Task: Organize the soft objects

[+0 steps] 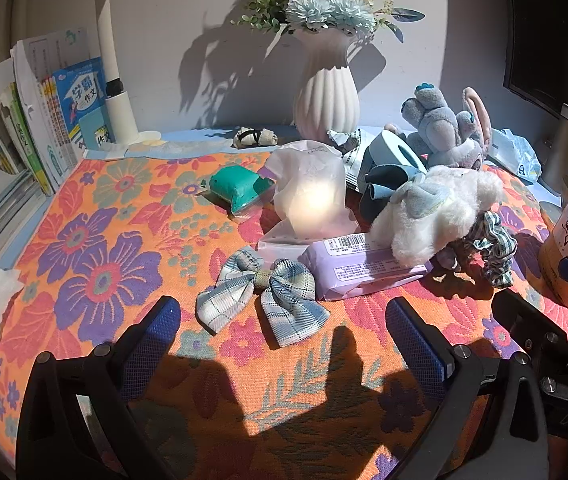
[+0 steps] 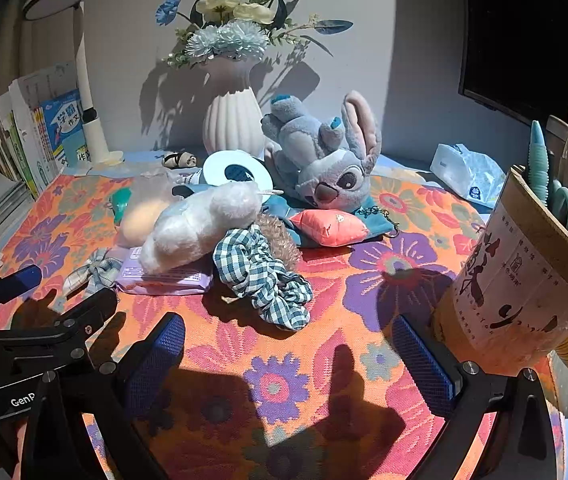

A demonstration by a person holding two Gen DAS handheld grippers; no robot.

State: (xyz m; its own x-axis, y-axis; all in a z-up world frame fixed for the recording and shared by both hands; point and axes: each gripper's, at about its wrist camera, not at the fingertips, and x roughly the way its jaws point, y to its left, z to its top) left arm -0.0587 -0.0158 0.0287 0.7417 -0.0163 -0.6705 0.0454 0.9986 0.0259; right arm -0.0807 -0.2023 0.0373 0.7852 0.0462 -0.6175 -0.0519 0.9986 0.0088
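Observation:
Soft things lie piled on the floral cloth point(image 1: 95, 248). A plaid bow point(image 1: 261, 294) lies just ahead of my open, empty left gripper point(image 1: 284, 332). Behind it are a purple wipes pack point(image 1: 364, 270), a white fluffy plush point(image 1: 440, 212), a checked scrunchie point(image 2: 263, 276), a grey long-eared plush point(image 2: 324, 156), a coral pouch point(image 2: 330, 226) and a green pouch point(image 1: 239, 188). My right gripper point(image 2: 288, 356) is open and empty, short of the scrunchie.
A white vase with flowers point(image 1: 326, 100) stands at the back. Books point(image 1: 43, 120) and a lamp post point(image 1: 113, 80) are at the left. A pen holder point(image 2: 524, 280) stands close by the right gripper's right finger. A tissue pack point(image 2: 468, 172) lies back right.

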